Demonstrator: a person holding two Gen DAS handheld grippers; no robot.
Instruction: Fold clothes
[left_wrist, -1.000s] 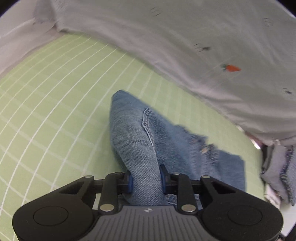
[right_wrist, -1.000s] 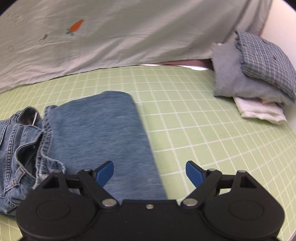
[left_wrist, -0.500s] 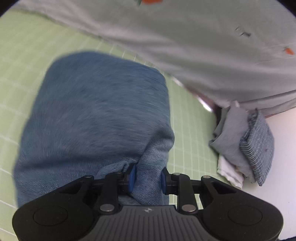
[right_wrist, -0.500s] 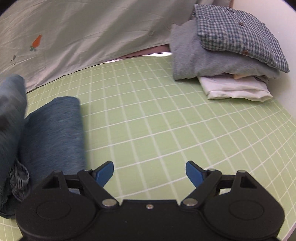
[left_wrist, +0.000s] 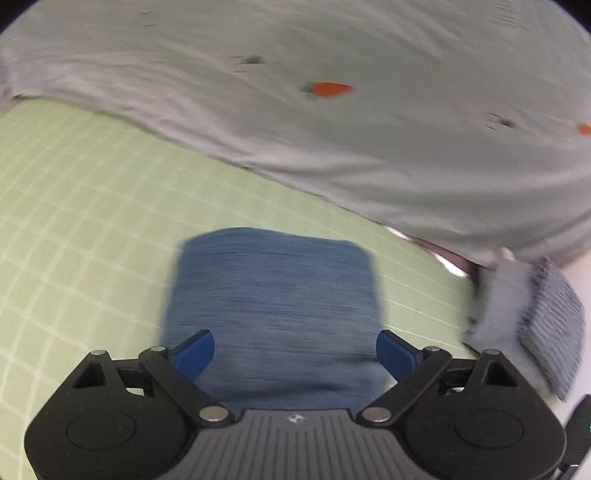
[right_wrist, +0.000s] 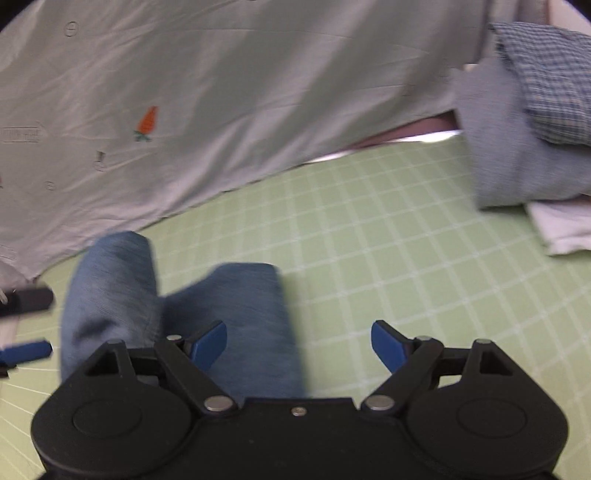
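1. The left gripper (left_wrist: 295, 350) has its jaws spread wide, empty, over the folded jeans (left_wrist: 273, 295).
2. The jeans lie at lower centre on the green gridded mat (left_wrist: 74, 206).
3. The right gripper (right_wrist: 298, 341) has its jaws apart, holding nothing.

One folded jeans (left_wrist: 273, 306); three stacked garments (right_wrist: 532, 155); one carrot-print sheet (left_wrist: 332, 110); two grippers (left_wrist: 295, 354)

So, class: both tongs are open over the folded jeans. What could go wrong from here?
1. The jeans show an uneven hump on one side; released, the fold may spring open.
2. Moving them to the folded stack with the open right tongs could catch one layer and unroll the bundle.
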